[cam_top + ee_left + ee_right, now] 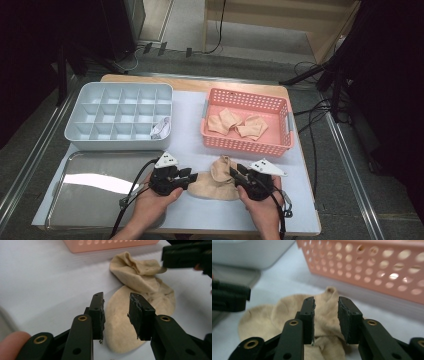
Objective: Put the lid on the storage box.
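- L gripper (192, 176): jaws partway open, nothing pinched; in left gripper view a gap shows between the pads, w/ the beige sock (140, 315) lying on the table under them.
- R gripper (234, 172): jaws also partway open, not clamping; in right gripper view the sock's crumpled end lies under & behind the gap.
- Sock sits on the white table cover (190, 135), between both grippers, just in front of the pink basket (285, 112).
- Pink basket: holds more beige socks (239, 123).
- Grey divided box (120, 116): one pale rolled item (161, 128) in a front-right cell.
- Metal tray (95, 185) front left, under L forearm.
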